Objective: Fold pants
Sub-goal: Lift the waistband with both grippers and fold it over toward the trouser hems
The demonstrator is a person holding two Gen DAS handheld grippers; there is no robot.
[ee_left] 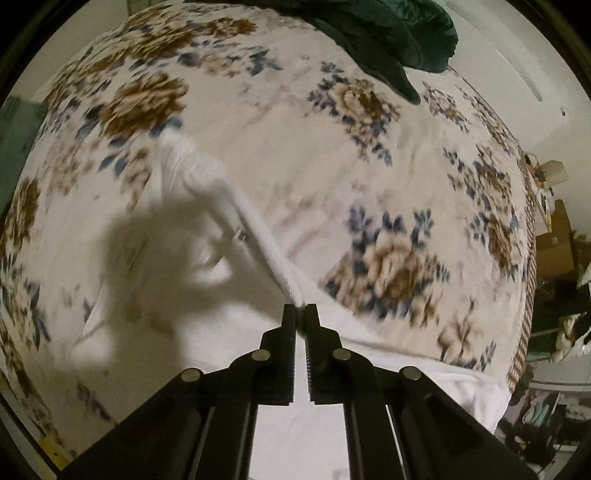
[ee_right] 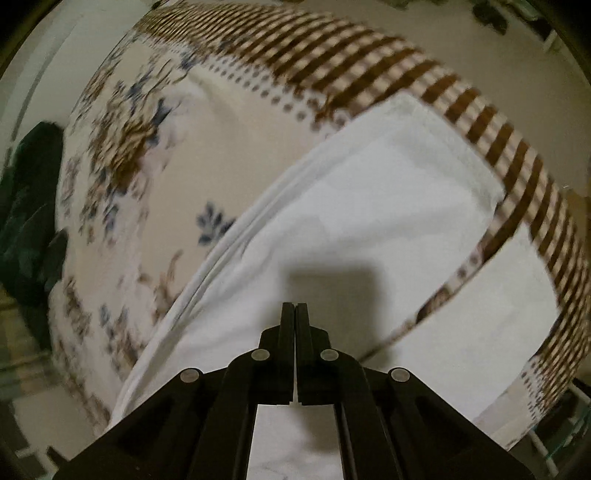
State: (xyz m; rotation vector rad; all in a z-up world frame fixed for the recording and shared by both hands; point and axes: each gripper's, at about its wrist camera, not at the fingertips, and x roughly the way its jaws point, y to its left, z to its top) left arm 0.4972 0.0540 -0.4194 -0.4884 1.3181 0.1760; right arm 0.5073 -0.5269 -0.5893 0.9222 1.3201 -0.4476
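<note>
a floral bedspread (ee_left: pixel 258 122) with a brown striped border (ee_right: pixel 369 62) covers the bed. white pants (ee_right: pixel 369 221) lie spread over it near the striped edge, and a dark green garment (ee_left: pixel 388 33) sits at the far side. the left gripper (ee_left: pixel 300 314) is clenched on a pulled-up ridge of the pants. the right gripper (ee_right: pixel 295 310) has its jaws pressed together above the white cloth; whether it pinches any, i cannot tell.
</note>
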